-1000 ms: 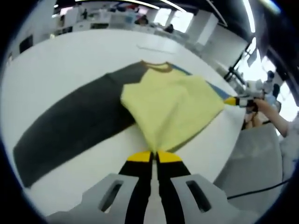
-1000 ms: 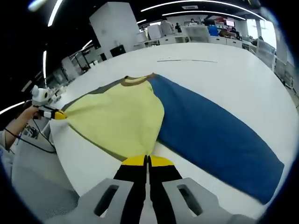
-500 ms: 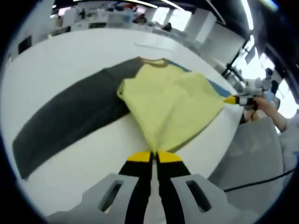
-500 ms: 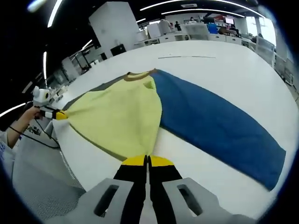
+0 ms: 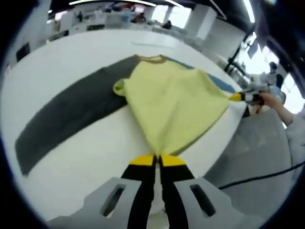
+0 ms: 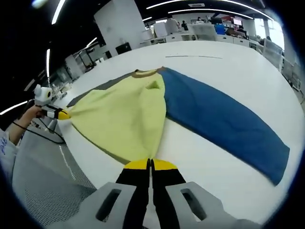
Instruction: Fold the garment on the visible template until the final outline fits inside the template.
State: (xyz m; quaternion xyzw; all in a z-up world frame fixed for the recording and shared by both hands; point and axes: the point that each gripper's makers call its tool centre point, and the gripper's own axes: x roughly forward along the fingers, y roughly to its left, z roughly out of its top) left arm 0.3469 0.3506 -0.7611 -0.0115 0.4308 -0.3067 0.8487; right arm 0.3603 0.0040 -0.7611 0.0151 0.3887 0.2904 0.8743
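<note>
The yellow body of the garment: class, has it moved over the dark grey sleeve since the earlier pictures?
Yes. The yellow body has drawn back off the dark grey sleeve, towards the left gripper, baring more sleeve.

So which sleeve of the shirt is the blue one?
The blue sleeve is the long one stretched out past the yellow body in the right gripper view. The other sleeve, in the left gripper view, is dark grey.

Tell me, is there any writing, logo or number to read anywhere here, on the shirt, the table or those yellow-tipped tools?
None can be read.
The garment: plain yellow body, blue sleeve and dark grey sleeve; no print or label shows.
The white table: no lettering; a thin line far off is too small to tell.
The left gripper and right gripper: yellow and black fingers, unmarked.
Screens in the background: too blurred to read.
</note>
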